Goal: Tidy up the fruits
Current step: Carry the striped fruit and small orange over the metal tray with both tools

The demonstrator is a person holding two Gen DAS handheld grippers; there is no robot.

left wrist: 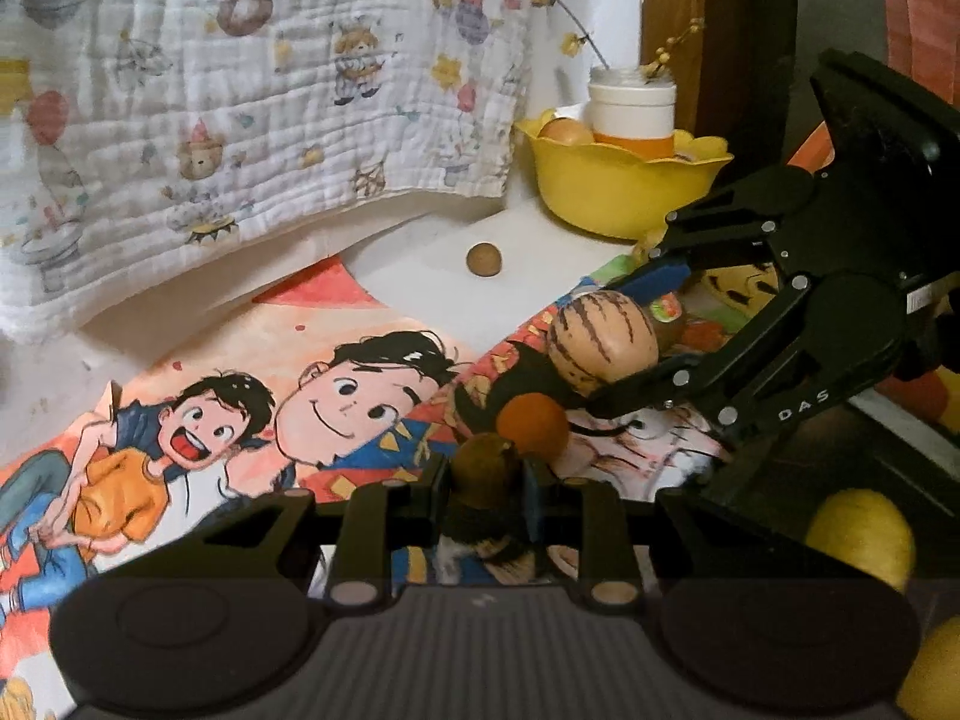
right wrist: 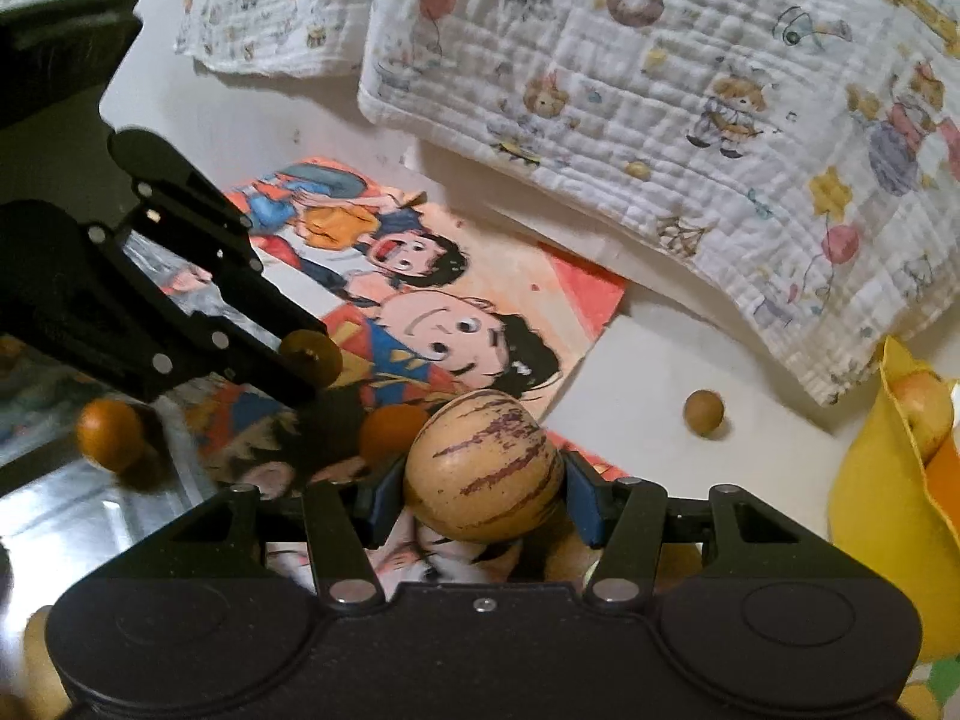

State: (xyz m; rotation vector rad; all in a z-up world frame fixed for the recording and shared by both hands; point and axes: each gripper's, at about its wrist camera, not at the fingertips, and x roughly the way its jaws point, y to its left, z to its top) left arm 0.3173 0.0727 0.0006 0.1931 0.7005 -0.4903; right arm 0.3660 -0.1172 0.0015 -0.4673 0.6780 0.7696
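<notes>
My right gripper [right wrist: 485, 483] is shut on a tan melon with purple stripes [right wrist: 483, 465], held just above the cartoon mat; the melon also shows in the left wrist view [left wrist: 600, 339]. My left gripper [left wrist: 485, 474] is shut on a small brown fruit [left wrist: 485, 468], which shows in the right wrist view [right wrist: 311, 354] too. A small orange fruit [left wrist: 531, 423] lies on the mat between the two grippers. A small brown ball-shaped fruit [left wrist: 483, 259] lies on the white surface. A yellow bowl [left wrist: 624, 192] at the back right holds a pale fruit [left wrist: 564, 133].
A white-and-orange jar [left wrist: 631, 111] stands in the bowl. A printed quilt [left wrist: 240, 90] hangs over the back. The cartoon mat [left wrist: 240, 420] covers the surface. Another orange fruit [right wrist: 111, 435] and yellow fruits [left wrist: 861, 534] lie nearby.
</notes>
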